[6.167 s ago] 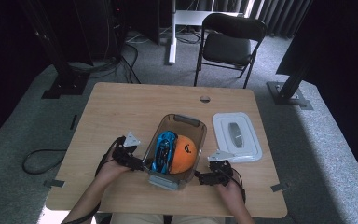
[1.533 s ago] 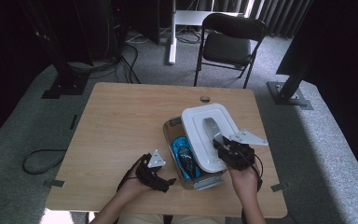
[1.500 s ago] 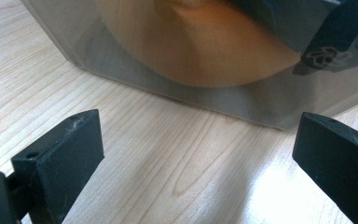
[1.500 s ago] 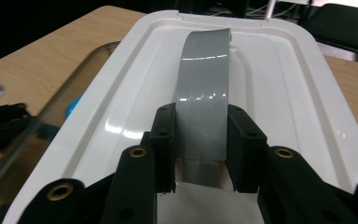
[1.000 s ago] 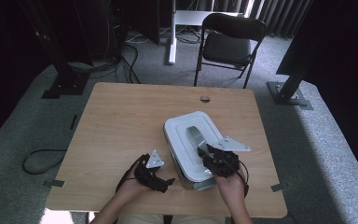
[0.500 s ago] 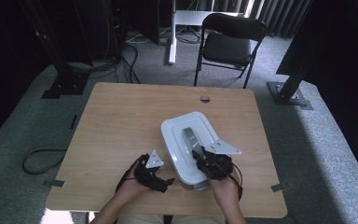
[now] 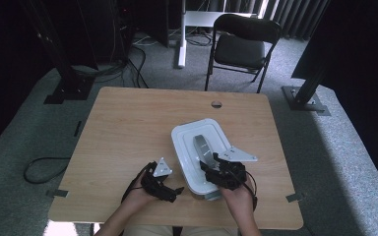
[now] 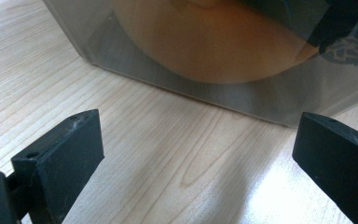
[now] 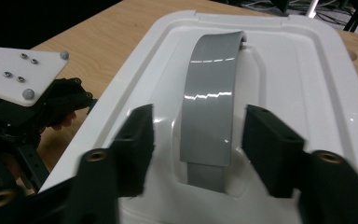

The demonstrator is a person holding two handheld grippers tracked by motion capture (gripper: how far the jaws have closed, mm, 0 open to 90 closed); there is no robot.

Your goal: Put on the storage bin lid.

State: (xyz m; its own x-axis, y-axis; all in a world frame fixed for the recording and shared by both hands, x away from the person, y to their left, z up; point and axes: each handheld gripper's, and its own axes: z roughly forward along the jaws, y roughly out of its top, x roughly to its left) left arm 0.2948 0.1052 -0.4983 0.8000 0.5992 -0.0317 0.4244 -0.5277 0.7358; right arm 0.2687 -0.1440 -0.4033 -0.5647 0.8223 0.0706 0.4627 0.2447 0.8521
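1. The white lid [image 7: 197, 147] sits on the clear box [image 8: 242, 70] near the front edge of the wooden table [image 7: 128, 128], right of its middle; its grey handle [image 9: 209, 112] arches along the top
2. The right gripper [image 7: 210, 169] hovers over the lid's near end; its jaws stand apart on either side of the handle, gripping nothing
3. The left gripper [image 7: 174, 191] rests low on the table just beside the box's near left corner; its jaws are wide open and empty; something orange [image 8: 214, 42] shows through the box wall
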